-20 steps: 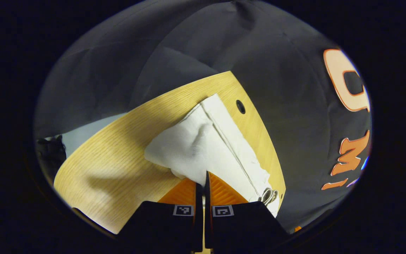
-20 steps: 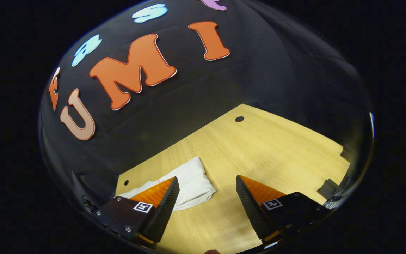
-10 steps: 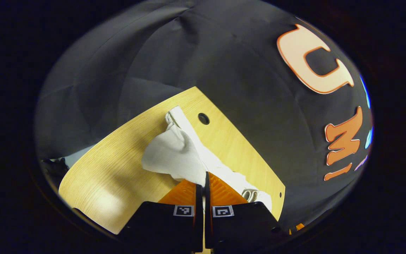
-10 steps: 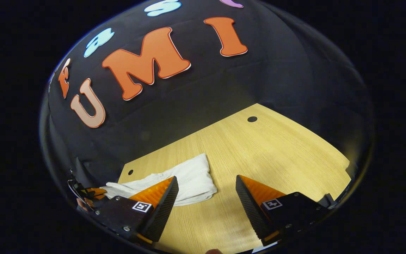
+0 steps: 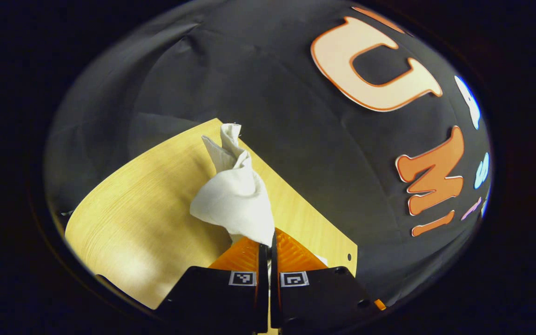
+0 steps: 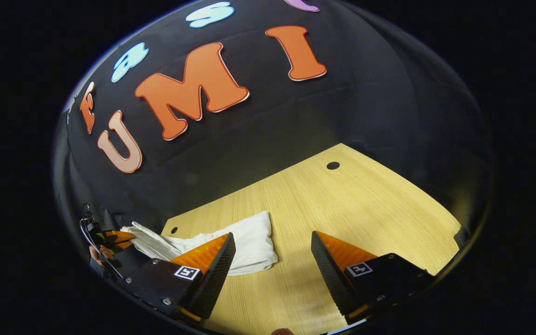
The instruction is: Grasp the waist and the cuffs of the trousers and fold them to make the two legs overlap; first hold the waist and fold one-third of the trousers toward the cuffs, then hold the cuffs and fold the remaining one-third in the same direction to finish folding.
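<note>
Lifted higher than a second ago, the trousers now hang bunched from the clamped left gripper above the table, beginning a fold, while the right gripper waits wide apart.

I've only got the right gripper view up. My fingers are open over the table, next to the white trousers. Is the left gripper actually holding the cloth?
Observer: Yes. In the left gripper view, the left gripper is closed on a corner of the trousers.
Operator: Is the cloth lying flat there?
Observer: No. It rises from the grip as a bunched cone and looks lifted off the table.
Operator: And the far end?
Observer: It is twisted into a narrow tail near the table's far edge.
</note>
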